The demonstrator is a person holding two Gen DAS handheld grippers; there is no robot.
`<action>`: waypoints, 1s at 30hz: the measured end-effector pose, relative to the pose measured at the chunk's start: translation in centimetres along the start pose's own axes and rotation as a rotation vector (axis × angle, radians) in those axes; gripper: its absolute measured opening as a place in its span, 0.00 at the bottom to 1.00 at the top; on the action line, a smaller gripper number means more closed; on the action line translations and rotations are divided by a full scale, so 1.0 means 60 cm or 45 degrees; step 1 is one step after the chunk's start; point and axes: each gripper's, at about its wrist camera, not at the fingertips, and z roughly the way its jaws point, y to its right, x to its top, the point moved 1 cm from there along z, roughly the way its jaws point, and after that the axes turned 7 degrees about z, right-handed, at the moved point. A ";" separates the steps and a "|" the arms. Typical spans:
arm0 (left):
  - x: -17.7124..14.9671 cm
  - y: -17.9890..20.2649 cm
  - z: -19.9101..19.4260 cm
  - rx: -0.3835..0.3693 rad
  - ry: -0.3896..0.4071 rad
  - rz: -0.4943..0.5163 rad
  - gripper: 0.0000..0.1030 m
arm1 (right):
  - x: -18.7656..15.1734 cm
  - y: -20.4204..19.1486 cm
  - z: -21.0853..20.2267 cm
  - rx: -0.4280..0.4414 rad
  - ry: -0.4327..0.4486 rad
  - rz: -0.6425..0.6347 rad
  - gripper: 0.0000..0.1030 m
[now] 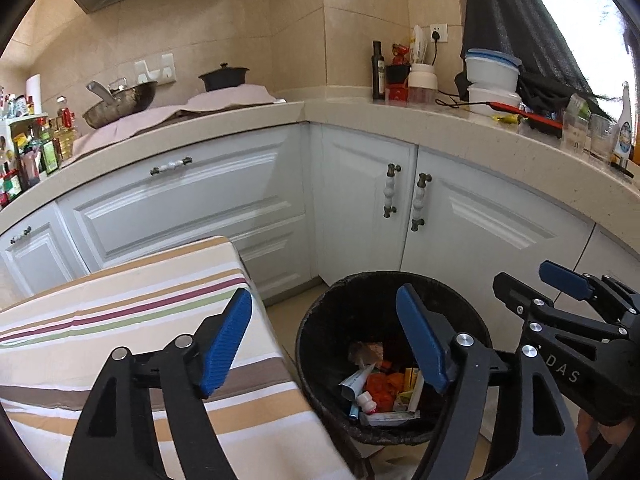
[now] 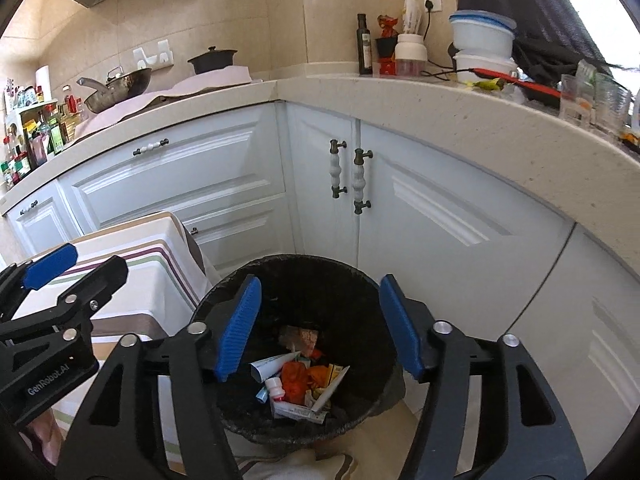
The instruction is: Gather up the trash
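Light, mixed scraps at the bottom of the black bin [image 2: 288, 280]: a squeezed white tube [image 2: 276, 364], crumpled orange wrappers [image 2: 296, 380], a small white bottle with a red cap [image 2: 276, 388], flat paper or card pieces [image 2: 332, 388]. All judged nearly weightless and not fragile; soft foil and paper likely to crush rather than resist, the tube and bottle smooth and apt to slip. Best taken, if ever lifted again, across the tube's flat body or the bottle's waist, not the cap. Bin lined with a dark bag, rim thin and floppy-looking, so probably no good as a handhold.

Bin low and centre in the right wrist view, lower centre-right in the left wrist view [image 1: 320, 320], on the floor in front of white cabinet doors [image 2: 440, 208], just beside a desk under a striped cloth [image 1: 120, 320].

Left claw [image 1: 328, 340] wide, blue pads well apart, nothing between them; left pad over the striped cloth, right pad over the bin's mouth. Right claw [image 2: 320, 328] also spread, somewhat less so, empty, both pads framing the bin's opening from above. Both pointing forward and downward toward the bin, side by side; each visible at the edge of the other's view, right claw at lower right [image 1: 568, 292] of the left wrist view, left claw at lower left [image 2: 60, 272] of the right wrist view. Trash apparently already dropped in.
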 end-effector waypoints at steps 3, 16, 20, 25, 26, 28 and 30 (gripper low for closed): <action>-0.006 -0.009 -0.021 0.027 0.014 -0.009 0.74 | -0.005 -0.004 -0.017 0.001 0.006 -0.006 0.63; -0.033 -0.041 -0.090 0.110 0.034 -0.053 0.80 | -0.019 -0.027 -0.097 0.016 0.065 -0.055 0.69; -0.040 -0.043 -0.113 0.140 0.053 -0.043 0.81 | -0.023 -0.032 -0.116 0.023 0.078 -0.059 0.70; -0.048 -0.048 -0.134 0.153 0.065 -0.050 0.81 | -0.029 -0.037 -0.133 0.028 0.088 -0.067 0.71; -0.050 -0.049 -0.138 0.155 0.068 -0.053 0.81 | -0.031 -0.038 -0.137 0.029 0.091 -0.070 0.71; -0.052 -0.052 -0.144 0.156 0.070 -0.057 0.82 | -0.032 -0.041 -0.141 0.030 0.094 -0.073 0.71; -0.053 -0.054 -0.148 0.162 0.073 -0.061 0.82 | -0.032 -0.043 -0.146 0.030 0.099 -0.075 0.71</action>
